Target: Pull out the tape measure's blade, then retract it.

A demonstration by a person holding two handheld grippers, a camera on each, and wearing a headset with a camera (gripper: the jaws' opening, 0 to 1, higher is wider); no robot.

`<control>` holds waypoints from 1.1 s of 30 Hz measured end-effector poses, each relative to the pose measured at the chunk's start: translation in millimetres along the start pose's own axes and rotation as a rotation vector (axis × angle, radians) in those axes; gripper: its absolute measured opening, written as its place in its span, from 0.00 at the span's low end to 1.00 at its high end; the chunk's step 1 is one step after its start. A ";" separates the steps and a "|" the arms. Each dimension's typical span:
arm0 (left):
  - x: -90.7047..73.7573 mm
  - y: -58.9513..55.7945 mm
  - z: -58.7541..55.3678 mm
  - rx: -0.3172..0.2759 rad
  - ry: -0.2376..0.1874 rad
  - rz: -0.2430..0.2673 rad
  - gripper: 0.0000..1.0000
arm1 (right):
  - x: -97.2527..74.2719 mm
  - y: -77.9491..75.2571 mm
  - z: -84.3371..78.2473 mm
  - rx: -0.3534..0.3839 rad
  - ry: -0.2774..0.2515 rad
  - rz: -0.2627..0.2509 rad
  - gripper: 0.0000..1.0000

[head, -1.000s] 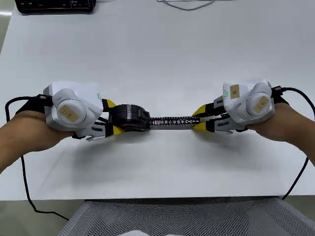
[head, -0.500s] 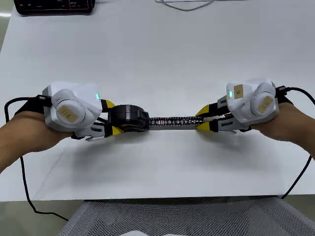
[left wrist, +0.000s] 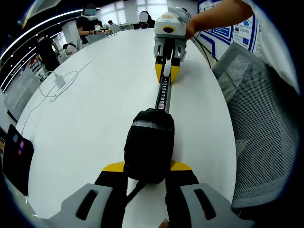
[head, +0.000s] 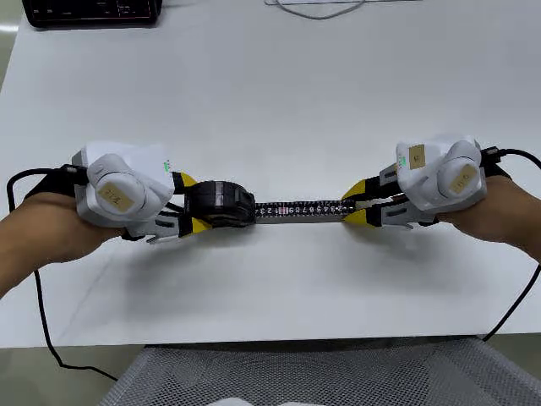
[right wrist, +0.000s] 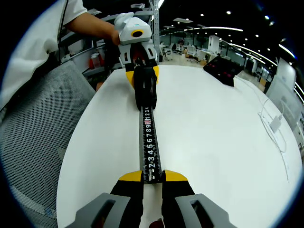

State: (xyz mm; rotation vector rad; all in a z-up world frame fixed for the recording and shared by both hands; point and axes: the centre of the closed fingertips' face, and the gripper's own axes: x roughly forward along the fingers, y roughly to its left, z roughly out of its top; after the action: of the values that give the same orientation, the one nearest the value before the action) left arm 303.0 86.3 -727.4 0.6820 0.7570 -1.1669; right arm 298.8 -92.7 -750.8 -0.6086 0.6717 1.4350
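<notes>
Since a second ago my right gripper [head: 355,203] has travelled further away from the left one, and a longer stretch of the blade [head: 300,208] shows between them (its printed numerals read clearly in the right gripper view). My left gripper [head: 194,203] has its jaws pressed against the two sides of the tape measure [head: 221,203], whose black case sits directly between the yellow tips and juts forward beyond them. From the case's mouth the blade runs straight ahead to the right gripper, whose jaws are pinched together on its free end. Seen from the right gripper, the case lies dead ahead at the far end of the blade. The two grippers face each other, well apart, over the white table [head: 270,101]; whether the blade touches it I cannot tell.
</notes>
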 end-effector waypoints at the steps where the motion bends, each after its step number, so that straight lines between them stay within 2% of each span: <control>1: 0.0 0.0 0.0 0.000 0.000 0.000 0.25 | -0.6 0.2 -0.2 0.000 0.002 0.000 0.10; 33: -0.4 -0.1 -0.3 0.002 0.003 0.003 0.25 | -18.0 -0.8 -15.7 0.003 0.035 -0.013 0.10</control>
State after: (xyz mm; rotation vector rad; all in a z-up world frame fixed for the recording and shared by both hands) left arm 302.8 86.8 -727.3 0.6863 0.7578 -1.1644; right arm 298.5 -116.5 -748.3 -0.6355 0.6959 1.4142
